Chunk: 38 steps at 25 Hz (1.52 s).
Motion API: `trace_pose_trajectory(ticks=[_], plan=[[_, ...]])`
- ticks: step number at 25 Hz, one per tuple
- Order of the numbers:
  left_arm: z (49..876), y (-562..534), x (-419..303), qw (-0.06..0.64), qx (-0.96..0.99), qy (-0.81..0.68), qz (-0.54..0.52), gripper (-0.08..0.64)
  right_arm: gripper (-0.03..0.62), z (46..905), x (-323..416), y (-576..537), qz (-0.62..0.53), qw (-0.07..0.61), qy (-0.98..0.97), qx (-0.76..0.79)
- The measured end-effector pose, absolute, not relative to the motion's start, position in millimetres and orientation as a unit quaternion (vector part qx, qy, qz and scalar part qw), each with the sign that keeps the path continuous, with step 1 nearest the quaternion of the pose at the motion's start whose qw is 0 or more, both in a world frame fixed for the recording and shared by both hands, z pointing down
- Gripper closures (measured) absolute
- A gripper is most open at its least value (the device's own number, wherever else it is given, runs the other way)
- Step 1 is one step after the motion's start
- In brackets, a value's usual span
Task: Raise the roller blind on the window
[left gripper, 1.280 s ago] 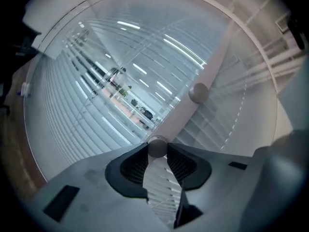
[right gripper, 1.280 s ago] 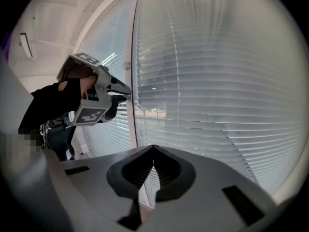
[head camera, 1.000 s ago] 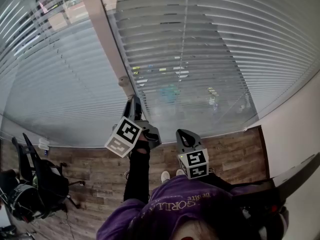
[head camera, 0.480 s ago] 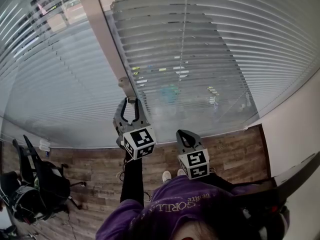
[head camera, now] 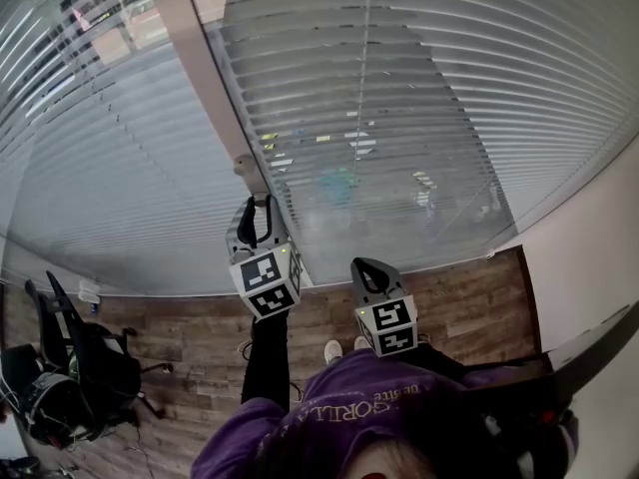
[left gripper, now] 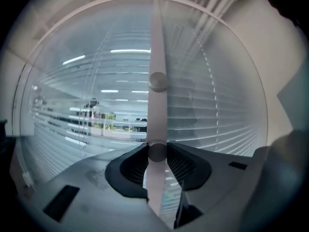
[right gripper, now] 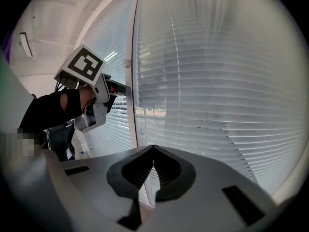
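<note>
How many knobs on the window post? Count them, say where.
2: upper knob higher up the post, lower knob between the jaws of the left gripper. Others may be hidden.

I hold two: a left hand-held gripper and a right hand-held gripper. There is one window post. Two slatted blinds hang, one blind left of it and one blind right of it. The post carries two knobs, an upper knob and a lower knob. One office chair stands left of the post.
</note>
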State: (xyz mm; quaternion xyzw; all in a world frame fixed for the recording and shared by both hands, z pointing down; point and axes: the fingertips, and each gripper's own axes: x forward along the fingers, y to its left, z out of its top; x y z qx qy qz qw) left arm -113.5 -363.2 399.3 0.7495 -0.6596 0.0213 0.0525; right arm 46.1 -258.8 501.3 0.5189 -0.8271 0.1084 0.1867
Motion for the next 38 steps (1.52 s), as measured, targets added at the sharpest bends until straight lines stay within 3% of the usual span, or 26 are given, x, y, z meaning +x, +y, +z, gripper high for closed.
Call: trace_pose_trajectory(ticks=[8,12,16,24,27,35,38], plan=[[403,-365,-119,0.250,0.732,-0.616,-0.150,0.437,0.595,500,45,-258,0.107,0.185,-0.828,0.518],[404,-365,-122,0.298,0.718,-0.597,-0.198,0.436,0.597,500,46,-258,0.107,0.186,-0.827,0.519],[403,-365,-119,0.222,0.739,-0.621,-0.139,0.436,0.597,500,47,-258,0.107,0.185,-0.827,0.520],[403,-361,-108,-0.087,0.727,-0.667,0.141,0.434,0.595,501,47,-256,0.109,0.186,-0.826,0.520],[402,-361,-107,-0.137,0.712,-0.663,0.187,0.436,0.595,501,45,-255,0.111,0.187,-0.826,0.520],[397,-360,-114,0.029,0.744,-0.666,0.042,0.436,0.597,499,47,-255,0.109,0.185,-0.824,0.524],[399,-361,-118,0.129,0.738,-0.661,-0.045,0.436,0.597,499,48,-257,0.110,0.183,-0.824,0.525]])
